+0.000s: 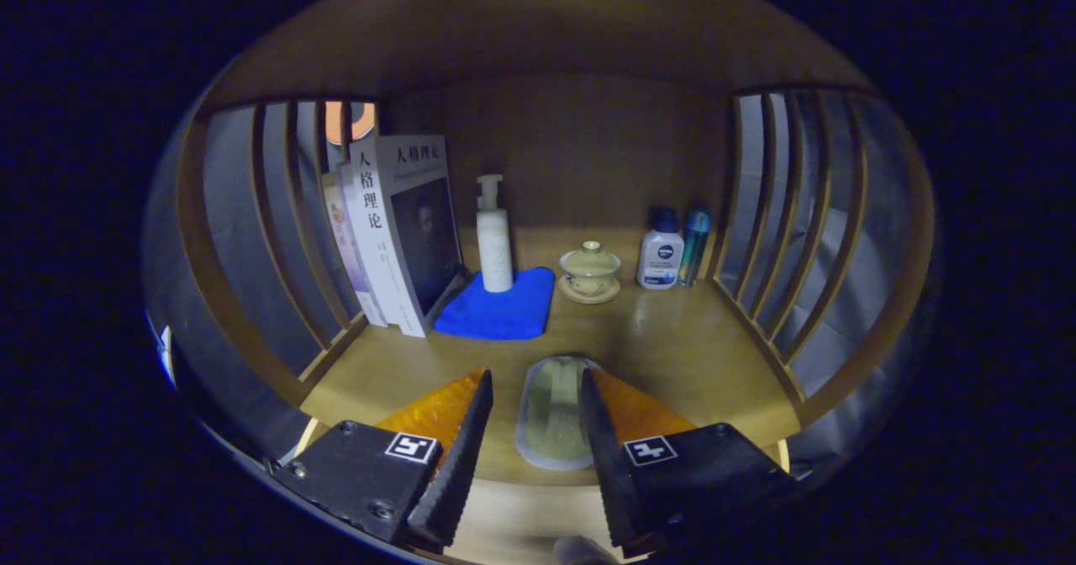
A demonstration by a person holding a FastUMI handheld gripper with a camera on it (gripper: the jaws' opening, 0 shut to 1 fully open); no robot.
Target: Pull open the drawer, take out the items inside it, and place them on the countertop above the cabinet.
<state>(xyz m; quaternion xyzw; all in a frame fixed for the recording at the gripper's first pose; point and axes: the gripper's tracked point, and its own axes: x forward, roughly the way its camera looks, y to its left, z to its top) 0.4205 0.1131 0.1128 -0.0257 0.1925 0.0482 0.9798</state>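
Your gripper (535,397) stands parted, fingers wide; a pale flat packet (556,414) lies between them on the countertop (672,346), right finger touching its edge, left clear; beyond: blue cloth (498,306) under a pump bottle (494,237), lidded cup (590,271), books (395,229) left.

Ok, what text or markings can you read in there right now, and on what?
"人格理论": on the spine and again on the front cover of the upright grey-and-white book.
White plastic bottle with dark cap: its label is too small to read.
Square black-and-white markers on the tool: patterns, no words. The tool is open, with a pale oblong item on the wooden countertop between its fingers.
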